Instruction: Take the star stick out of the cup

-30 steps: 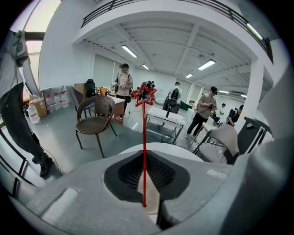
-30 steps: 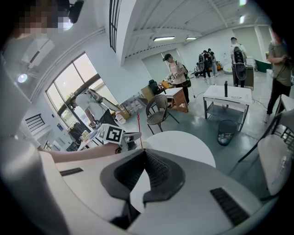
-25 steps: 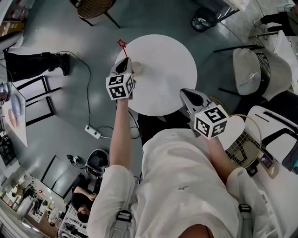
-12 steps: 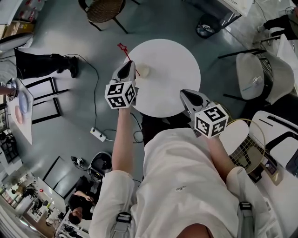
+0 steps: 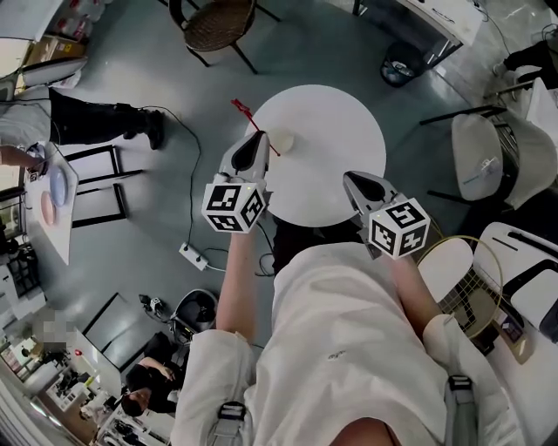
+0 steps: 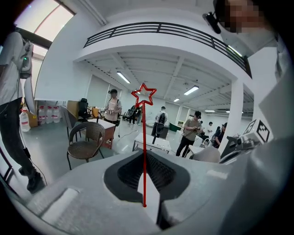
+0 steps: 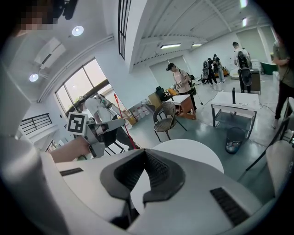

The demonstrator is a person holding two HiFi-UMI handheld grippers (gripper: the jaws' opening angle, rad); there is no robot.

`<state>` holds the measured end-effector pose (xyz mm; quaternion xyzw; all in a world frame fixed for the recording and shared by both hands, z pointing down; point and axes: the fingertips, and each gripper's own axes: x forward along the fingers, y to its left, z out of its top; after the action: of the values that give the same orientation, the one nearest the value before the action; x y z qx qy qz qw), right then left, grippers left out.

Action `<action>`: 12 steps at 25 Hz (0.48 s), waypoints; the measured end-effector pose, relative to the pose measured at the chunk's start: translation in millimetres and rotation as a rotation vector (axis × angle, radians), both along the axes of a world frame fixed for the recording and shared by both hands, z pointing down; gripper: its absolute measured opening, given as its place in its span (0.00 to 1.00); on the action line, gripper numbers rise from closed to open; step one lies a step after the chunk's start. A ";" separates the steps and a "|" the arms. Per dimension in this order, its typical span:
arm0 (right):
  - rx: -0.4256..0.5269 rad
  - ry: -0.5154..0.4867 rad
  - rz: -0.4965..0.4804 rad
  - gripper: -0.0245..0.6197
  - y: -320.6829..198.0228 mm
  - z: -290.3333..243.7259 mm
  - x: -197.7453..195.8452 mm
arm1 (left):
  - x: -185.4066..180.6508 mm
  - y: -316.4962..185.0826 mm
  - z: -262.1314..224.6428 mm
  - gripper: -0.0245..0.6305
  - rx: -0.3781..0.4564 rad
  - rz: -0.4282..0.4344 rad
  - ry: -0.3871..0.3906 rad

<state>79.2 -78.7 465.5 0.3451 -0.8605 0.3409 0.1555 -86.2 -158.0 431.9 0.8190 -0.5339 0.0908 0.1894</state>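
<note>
The star stick [image 5: 253, 126] is a thin red rod with an outlined star [image 6: 144, 95] at its top. My left gripper [image 5: 250, 153] is shut on its lower part and holds it upright above the left edge of the round white table [image 5: 336, 131]. In the left gripper view the rod [image 6: 144, 151] runs straight up between the shut jaws of this gripper [image 6: 146, 157]. The small pale cup [image 5: 284, 140] stands on the table just right of the left gripper. My right gripper [image 5: 359, 186] hovers over the table's near edge, jaws together and empty [image 7: 146, 153].
A wicker chair [image 5: 216, 22] stands beyond the table and a bin [image 5: 401, 65] at the far right. White chairs [image 5: 484, 157] stand to the right. A power strip and cable [image 5: 193, 255] lie on the floor at the left, near a standing person [image 5: 87, 118].
My left gripper has risen with the star stick, so the rod's lower end now hangs clear above the cup. The right gripper has hardly moved.
</note>
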 end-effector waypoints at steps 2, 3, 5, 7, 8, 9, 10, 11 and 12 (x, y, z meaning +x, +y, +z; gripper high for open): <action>0.006 -0.011 -0.006 0.05 -2.4 -1.8 -3.7 | 3.1 7.1 -8.7 0.07 0.015 0.014 0.009; 0.011 -0.017 -0.008 0.05 -3.7 -3.2 -5.9 | 3.6 10.5 -11.3 0.07 0.023 0.022 0.012; 0.021 -0.030 -0.012 0.05 -5.3 -6.2 -11.3 | 1.3 18.2 -14.1 0.07 0.033 0.026 0.023; 0.027 -0.036 -0.018 0.05 -5.8 -7.7 -16.9 | -3.0 27.6 -15.9 0.07 0.031 0.018 0.049; 0.028 -0.037 -0.021 0.05 -5.9 -7.6 -19.4 | -4.4 32.6 -17.1 0.07 0.030 0.014 0.060; 0.026 -0.036 -0.025 0.05 -6.1 -7.0 -21.5 | -5.2 37.6 -18.2 0.07 0.029 0.012 0.067; 0.025 -0.035 -0.028 0.05 -6.2 -6.1 -23.2 | -5.3 42.4 -19.1 0.07 0.027 0.012 0.074; 0.023 -0.034 -0.031 0.05 -6.6 -5.1 -24.2 | -4.9 46.7 -19.6 0.07 0.026 0.013 0.081; 0.022 -0.033 -0.033 0.05 -7.0 -4.1 -24.7 | -4.1 50.7 -19.9 0.07 0.027 0.014 0.087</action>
<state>54.6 -85.8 461.4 0.3270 -0.8721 0.3347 0.1431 -90.3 -107.2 412.0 0.8285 -0.5205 0.0492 0.2007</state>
